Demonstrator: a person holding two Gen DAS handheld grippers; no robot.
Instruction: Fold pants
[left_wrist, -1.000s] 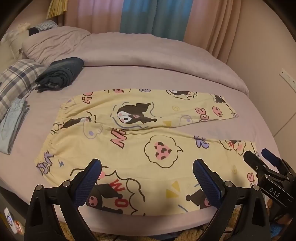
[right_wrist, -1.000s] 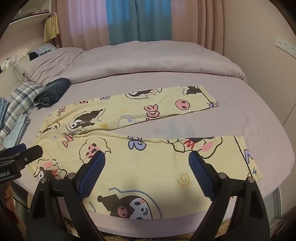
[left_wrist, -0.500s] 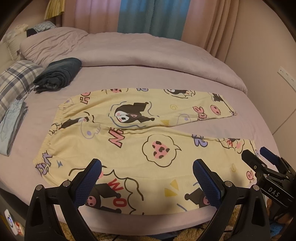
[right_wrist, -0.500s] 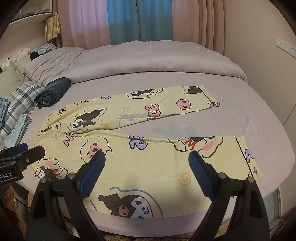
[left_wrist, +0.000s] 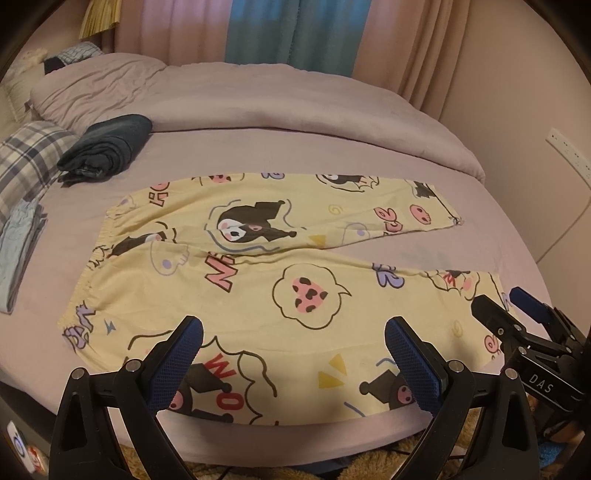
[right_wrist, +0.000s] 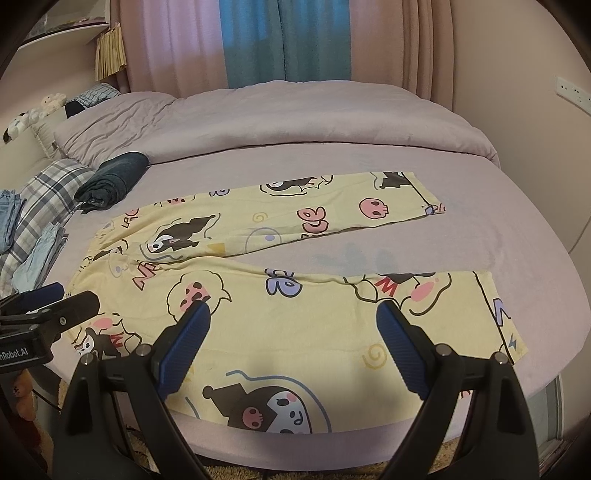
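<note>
Yellow cartoon-print pants (left_wrist: 266, 280) (right_wrist: 303, 291) lie flat on the lilac bed, waistband to the left, both legs spread to the right with a wedge of sheet between them. My left gripper (left_wrist: 293, 354) hovers open above the near leg close to the waist end, holding nothing. My right gripper (right_wrist: 291, 343) hovers open over the near leg nearer the cuff, also holding nothing. In the left wrist view the right gripper (left_wrist: 517, 310) shows at the right edge; in the right wrist view the left gripper (right_wrist: 59, 299) shows at the left edge.
A rolled dark garment (left_wrist: 107, 147) (right_wrist: 110, 181) lies beyond the waistband. A plaid pillow (left_wrist: 22, 162) and folded light blue clothes (left_wrist: 18, 243) sit at the left. A bunched duvet (right_wrist: 314, 118) covers the far half of the bed. Curtains and a wall with sockets (right_wrist: 572, 90) stand behind.
Both views have crept slightly forward and up over the pants. Both grippers have stayed open and the pants have not moved.
</note>
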